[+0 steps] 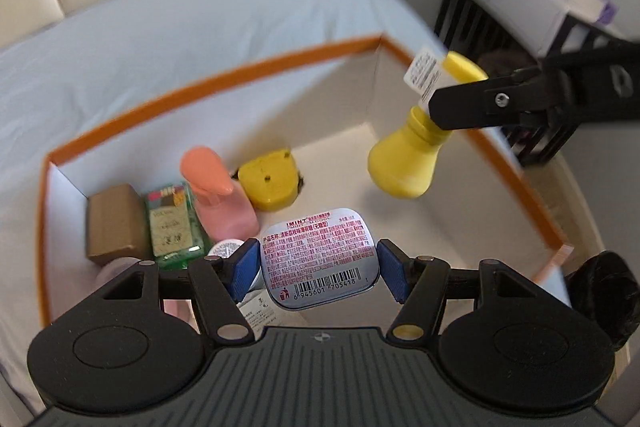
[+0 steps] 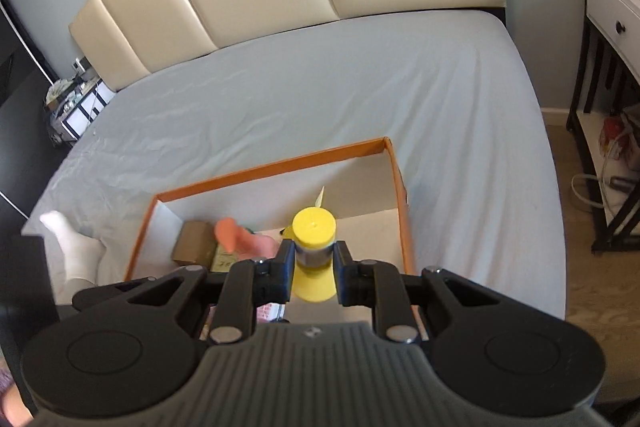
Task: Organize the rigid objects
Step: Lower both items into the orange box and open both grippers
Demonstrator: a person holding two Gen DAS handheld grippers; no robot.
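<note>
1. Several items already lie inside the orange-rimmed box (image 1: 280, 61).
2. The left gripper (image 1: 318, 267) clamps a mint tin (image 1: 320, 259) over the box.
3. The right gripper (image 2: 314, 263) pinches a yellow bottle (image 1: 404, 163), seemingly above the box's empty right side; both await placing.

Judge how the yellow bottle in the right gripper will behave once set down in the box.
The yellow bottle looks rigid. Its round body may roll if laid flat. Gripped at its narrow neck by the right gripper, it could pivot.
</note>
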